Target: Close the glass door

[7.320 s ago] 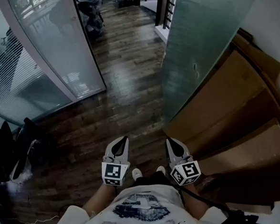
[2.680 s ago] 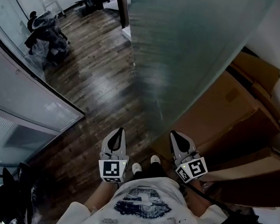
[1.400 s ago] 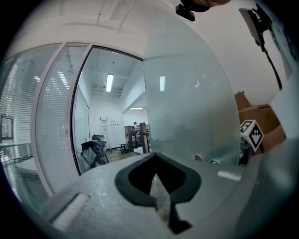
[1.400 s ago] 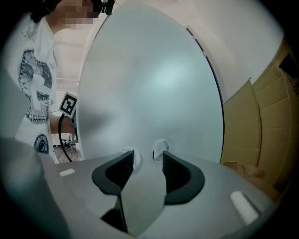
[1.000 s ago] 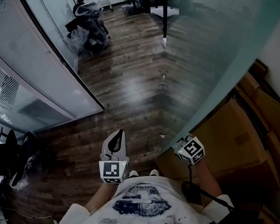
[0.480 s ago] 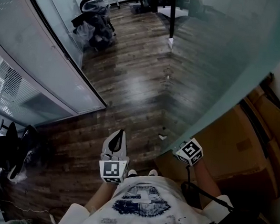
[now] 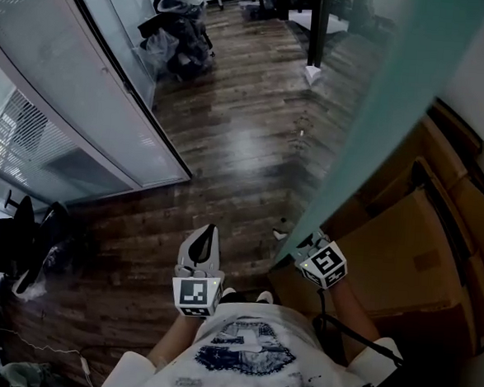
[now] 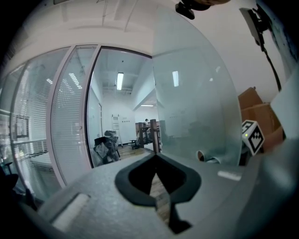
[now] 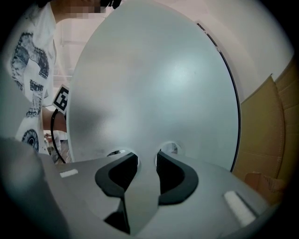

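Observation:
The frosted glass door [image 7: 388, 116] runs from the top right down to my right hand, seen almost edge-on. Only the marker cube [image 7: 324, 265] of my right gripper shows there; its jaws are hidden behind the door's lower edge. In the right gripper view the door [image 9: 154, 84] fills the picture. The right gripper [image 9: 147, 156] has just been closing a little. It still stands open with nothing between the jaws, its tips close to two round clear spots [image 9: 170, 148] in the glass. My left gripper [image 7: 209, 230] hangs over the floor, shut and empty [image 8: 156, 156].
Large cardboard boxes [image 7: 413, 234] stand behind the door against the right wall. A glass partition with a dark frame [image 7: 85, 78] lines the left. A heap of dark bags [image 7: 182, 40] lies at the far end of the wooden floor [image 7: 237, 147]. A black chair [image 7: 24, 239] stands at the near left.
The door covered much of the right half of the head view a second ago and now shows as a narrower, more edge-on band. My right gripper has stayed at its lower edge. The left gripper has not moved.

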The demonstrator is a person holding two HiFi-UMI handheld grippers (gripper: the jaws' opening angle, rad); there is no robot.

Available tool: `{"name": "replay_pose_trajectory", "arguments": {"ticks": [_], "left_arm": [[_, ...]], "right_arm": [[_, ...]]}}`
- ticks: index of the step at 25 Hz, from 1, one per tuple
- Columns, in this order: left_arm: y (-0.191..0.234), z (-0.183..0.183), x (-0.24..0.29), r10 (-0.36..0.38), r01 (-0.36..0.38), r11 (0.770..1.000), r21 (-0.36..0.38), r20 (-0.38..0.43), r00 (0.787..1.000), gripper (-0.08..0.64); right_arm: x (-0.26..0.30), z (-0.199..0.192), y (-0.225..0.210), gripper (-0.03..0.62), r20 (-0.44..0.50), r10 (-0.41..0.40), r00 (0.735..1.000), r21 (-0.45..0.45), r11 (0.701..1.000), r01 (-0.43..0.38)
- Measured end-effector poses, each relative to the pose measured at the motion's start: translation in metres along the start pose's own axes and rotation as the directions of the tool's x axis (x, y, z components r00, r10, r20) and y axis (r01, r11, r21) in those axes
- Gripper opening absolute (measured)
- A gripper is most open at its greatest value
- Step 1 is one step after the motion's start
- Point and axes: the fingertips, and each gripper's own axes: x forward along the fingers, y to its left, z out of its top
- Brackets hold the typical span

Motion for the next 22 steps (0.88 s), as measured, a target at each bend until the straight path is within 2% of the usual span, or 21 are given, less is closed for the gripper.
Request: {"name": "replay_pose_trajectory", "arguments": {"ticks": [15,22], "left_arm": [[0.023,-0.01,-0.017,0.065,-0.065,0.998,-0.011,-0.028,0.998,0.003],[0.041,-0.013,-0.011,0.068,-0.069,0.997,-0.022,-0.024,0.997,0.003]], "right_arm": [[0.031,0.007,0.01,0.13,-0.016,-0.04,0.999,0.002,0.999,0.04],[0.049,0.01,0.016,0.13,-0.038,-0.069,0.997,0.009,0.998,0.069]]}}
